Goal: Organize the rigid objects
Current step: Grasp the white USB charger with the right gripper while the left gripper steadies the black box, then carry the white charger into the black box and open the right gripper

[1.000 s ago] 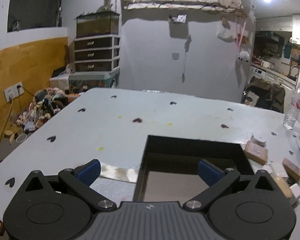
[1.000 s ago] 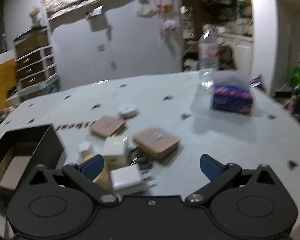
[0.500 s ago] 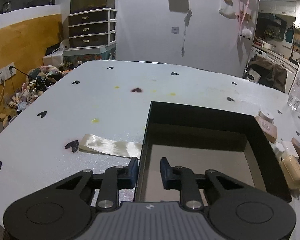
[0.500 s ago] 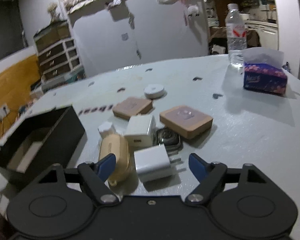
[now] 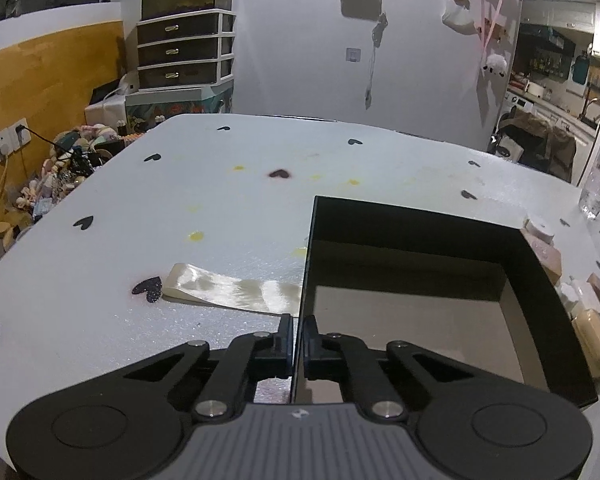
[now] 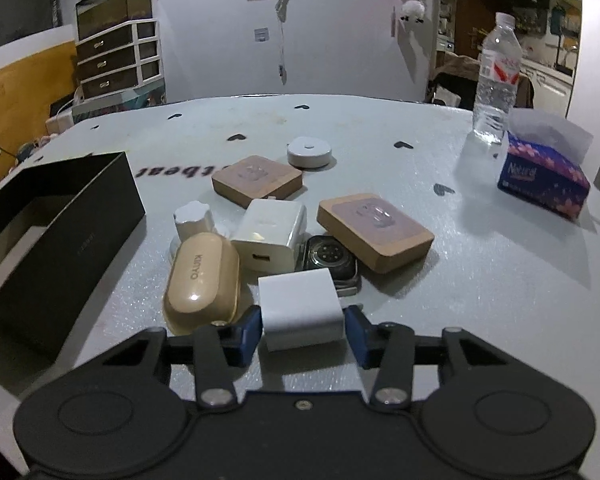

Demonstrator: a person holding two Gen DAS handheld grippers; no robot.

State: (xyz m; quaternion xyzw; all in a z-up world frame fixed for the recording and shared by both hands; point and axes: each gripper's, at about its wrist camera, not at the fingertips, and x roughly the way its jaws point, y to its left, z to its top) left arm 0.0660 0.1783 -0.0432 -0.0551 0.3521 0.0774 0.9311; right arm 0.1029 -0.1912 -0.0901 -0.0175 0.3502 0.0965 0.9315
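Charger [image 6: 300, 308], small, stiff and smooth, sits beside our box [image 5: 420, 240]; our right tool [image 6: 302, 330] is closing on its flat sides, our left tool [image 5: 297, 340] clamped on the box wall.

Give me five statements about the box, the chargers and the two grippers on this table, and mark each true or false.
1. The left gripper is clamped on the near left wall of the black box. True.
2. The black box already holds several chargers. False: its floor is bare.
3. The white charger cube sits between the right gripper fingers, whose jaws are closing. True.
4. The beige earbud case lies to the right of the smartwatch. False: it lies to its left, beside the box.
5. The water bottle lies on its side. False: it stands upright near the tissue pack.
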